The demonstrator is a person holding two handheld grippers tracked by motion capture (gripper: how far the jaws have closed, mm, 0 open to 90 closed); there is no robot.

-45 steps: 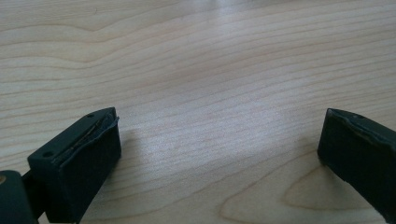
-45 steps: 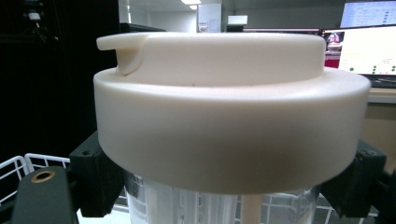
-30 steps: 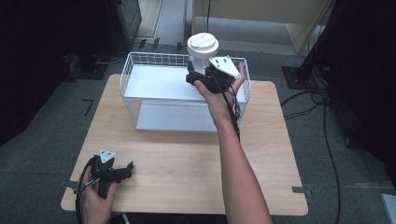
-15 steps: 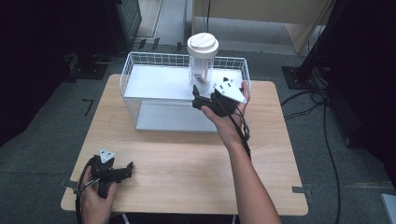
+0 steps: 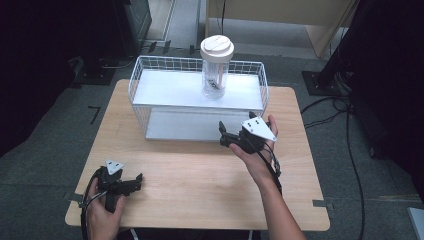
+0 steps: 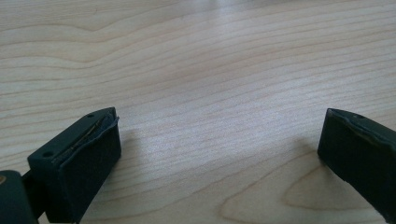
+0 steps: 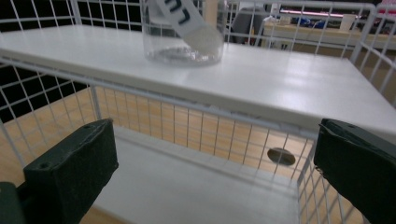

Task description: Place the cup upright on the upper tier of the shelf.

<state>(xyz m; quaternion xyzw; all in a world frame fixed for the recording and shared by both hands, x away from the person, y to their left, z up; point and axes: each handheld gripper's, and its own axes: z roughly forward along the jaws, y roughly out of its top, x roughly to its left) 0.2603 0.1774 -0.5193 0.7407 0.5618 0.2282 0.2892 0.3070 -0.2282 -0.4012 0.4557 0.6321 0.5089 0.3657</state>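
High view: a wooden worktop [image 5: 200,175] carries a white wire rack [image 5: 197,102] with two shelves set toward its far edge. A clear plastic cup [image 5: 216,67] with a cream lid stands upright on the upper shelf, right of its middle, with something pale leaning inside it. The right gripper [image 5: 226,135] is held in a hand just in front of the rack's right half, apart from the cup, its fingers spread. The left gripper [image 5: 134,181] lies near the worktop's front left corner, well apart from the rack. Left gripper view: two black fingers [image 6: 77,161] stand wide apart over bare wood grain, with nothing between them. Right gripper view: the fingers [image 7: 70,170] are likewise wide apart and empty, facing the rack's mesh front; the cup's [image 7: 184,32] base rests on the upper shelf [image 7: 261,86], and the lower shelf [image 7: 187,186] lies beneath.
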